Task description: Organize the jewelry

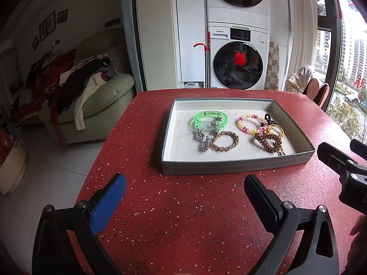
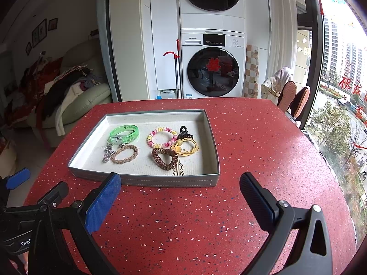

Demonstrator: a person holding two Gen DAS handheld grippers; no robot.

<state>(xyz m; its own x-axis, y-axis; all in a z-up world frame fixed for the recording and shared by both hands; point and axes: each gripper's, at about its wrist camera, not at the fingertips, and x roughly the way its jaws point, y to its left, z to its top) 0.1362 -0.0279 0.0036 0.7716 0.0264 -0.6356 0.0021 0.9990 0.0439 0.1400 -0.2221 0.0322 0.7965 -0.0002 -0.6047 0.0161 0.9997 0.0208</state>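
A grey shallow tray sits on the red speckled table. In it lie a green bangle, a braided tan bracelet, silver charms, a pink-yellow spiral tie, a brown spiral tie, a yellow tie and a black claw clip. My left gripper is open and empty, short of the tray's near wall. My right gripper is open and empty, at the tray's near right corner.
The red table ends on the left above a tiled floor and on the right near a window. A sofa with clothes stands to the left. Stacked washing machines stand behind. The right gripper's body shows at right.
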